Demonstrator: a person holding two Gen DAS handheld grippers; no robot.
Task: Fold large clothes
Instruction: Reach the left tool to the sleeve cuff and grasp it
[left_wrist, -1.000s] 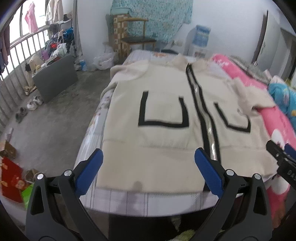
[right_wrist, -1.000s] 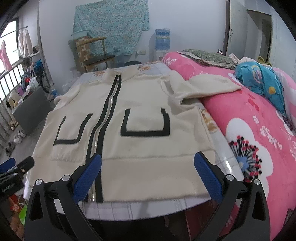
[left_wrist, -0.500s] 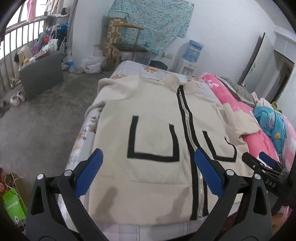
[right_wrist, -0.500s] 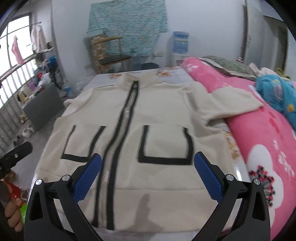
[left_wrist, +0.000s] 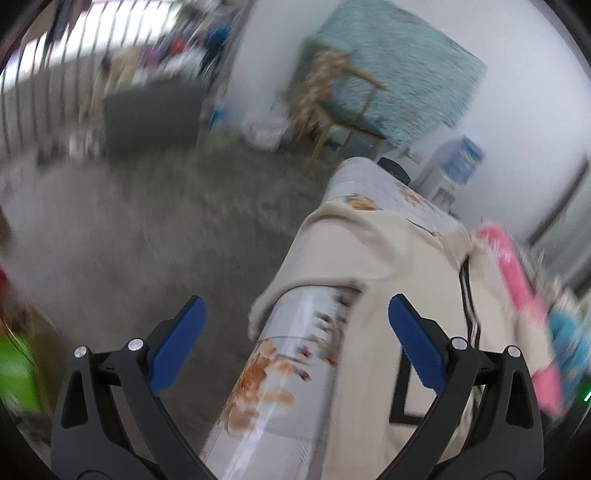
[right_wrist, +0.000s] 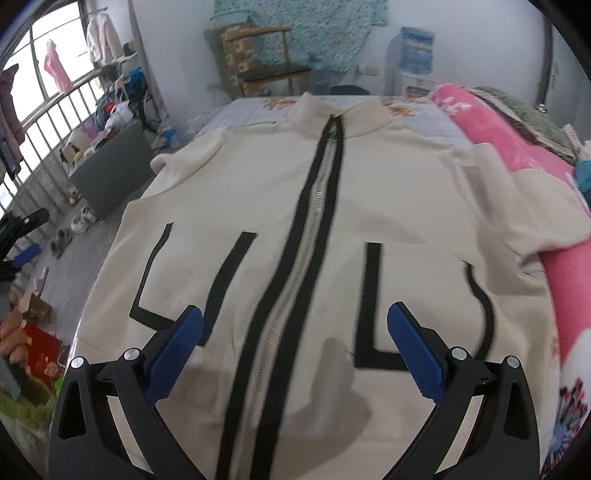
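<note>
My right gripper (right_wrist: 294, 349) hangs spread over the cream zip-front jacket with black trim (right_wrist: 332, 206), nothing between its fingers and the cloth. The rolled pink flowered quilt (right_wrist: 506, 147) walls off the bed's right edge. My left gripper (left_wrist: 296, 341) straddles the bed's left edge, where the floral bedsheet (left_wrist: 288, 354) lies bare; beyond it the grey concrete floor (left_wrist: 147, 229) is open.

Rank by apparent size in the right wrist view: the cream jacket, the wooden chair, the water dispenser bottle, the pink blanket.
1. cream jacket, fills most of the frame
2. pink blanket, cut off at the frame edge
3. wooden chair
4. water dispenser bottle

The chair and bottle stand far back, so their small look owes partly to distance.
</note>
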